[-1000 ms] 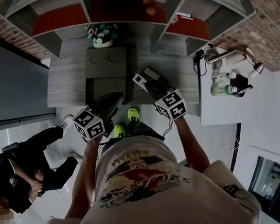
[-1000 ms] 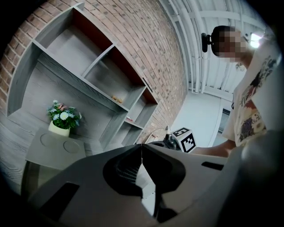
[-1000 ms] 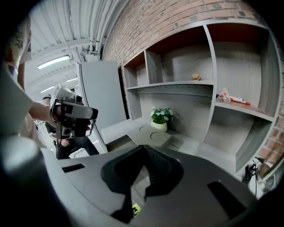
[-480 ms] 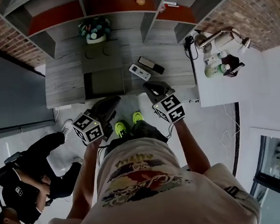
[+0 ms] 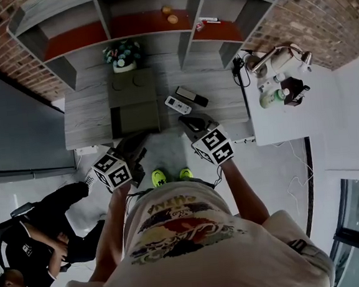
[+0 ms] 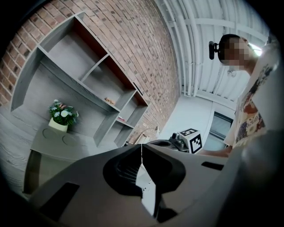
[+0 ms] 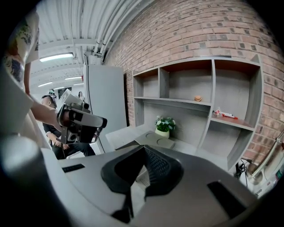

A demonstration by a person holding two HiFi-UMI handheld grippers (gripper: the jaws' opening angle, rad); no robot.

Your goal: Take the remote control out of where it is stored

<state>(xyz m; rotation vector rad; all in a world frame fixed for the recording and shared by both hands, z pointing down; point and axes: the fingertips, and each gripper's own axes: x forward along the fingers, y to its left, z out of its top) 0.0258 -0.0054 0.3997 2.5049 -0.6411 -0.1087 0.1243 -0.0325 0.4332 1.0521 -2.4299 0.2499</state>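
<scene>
- My left gripper [image 5: 137,142] has its jaws pressed together, only a thin seam showing, and nothing between them. A second ago its tips reached the front of the desk [image 5: 90,116]. Now they sit back off the front edge, over the floor.
- Straight ahead of the left jaws lies the flat grey box [image 5: 134,103]. The potted flowers [image 5: 122,54] stand beyond it against the shelf unit [image 5: 66,59]. The box is farther from the tips than it was a second ago.
- The white remote control [image 5: 178,104] lies flat on the open desk top. It is ahead and to the right of the left jaws, and ahead and slightly left of the right jaws, clear of both.
- A black bar-shaped thing [image 5: 192,96] lies just beside the remote on its far right side; I cannot tell whether the two touch.
- My right gripper [image 5: 189,121] is also closed on nothing, with its ribbed pads meeting. A second ago its tips were right at the remote. Now they are drawn back to the desk's front edge, with a strip of bare desk between them and the remote.
- Off to the right of the right jaws stands the white side table [image 5: 278,125], with bottles and a lamp on its far end.
</scene>
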